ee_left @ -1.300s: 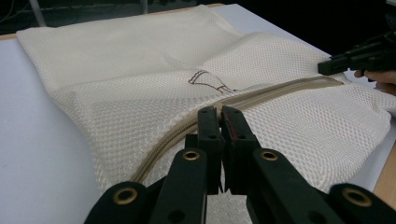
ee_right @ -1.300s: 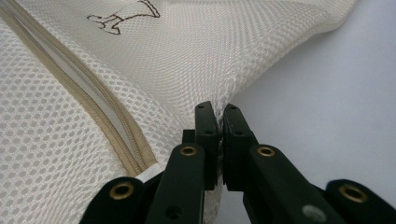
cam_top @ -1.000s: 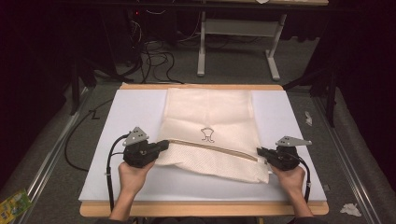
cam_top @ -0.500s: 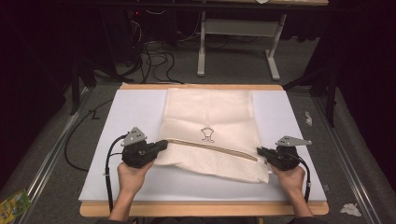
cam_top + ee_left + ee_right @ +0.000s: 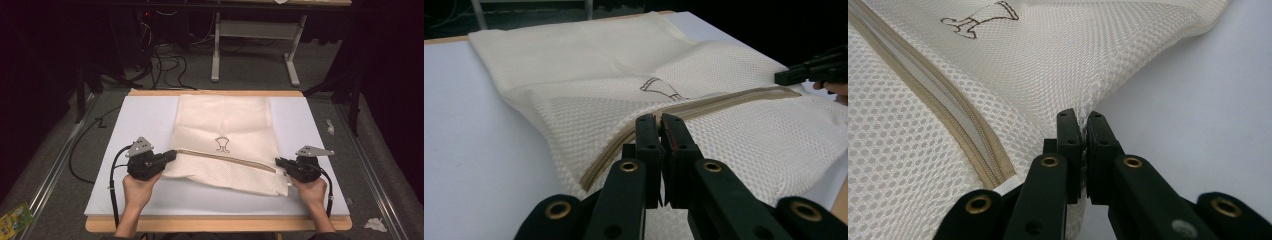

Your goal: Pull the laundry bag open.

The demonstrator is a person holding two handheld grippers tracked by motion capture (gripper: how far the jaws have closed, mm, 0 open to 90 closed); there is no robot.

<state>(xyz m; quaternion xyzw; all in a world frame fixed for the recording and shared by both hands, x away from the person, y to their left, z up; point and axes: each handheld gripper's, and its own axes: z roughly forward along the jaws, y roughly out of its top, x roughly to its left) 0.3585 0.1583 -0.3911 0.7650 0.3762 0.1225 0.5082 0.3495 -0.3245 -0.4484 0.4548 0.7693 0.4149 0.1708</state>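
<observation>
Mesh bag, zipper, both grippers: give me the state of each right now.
Mesh bag: lying on the white mat, near part raised, pinched at both side edges.
Zipper: appears closed along its length.
Left gripper: shut on the bag's edge.
Right gripper: shut on the opposite edge.

Crumpled paper scraps [image 5: 375, 224] + green packet [image 5: 14, 218] on floor.

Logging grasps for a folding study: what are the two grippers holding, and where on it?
Both pinch the mesh laundry bag: left gripper at its left edge beside the zipper, right gripper at the right edge.
</observation>
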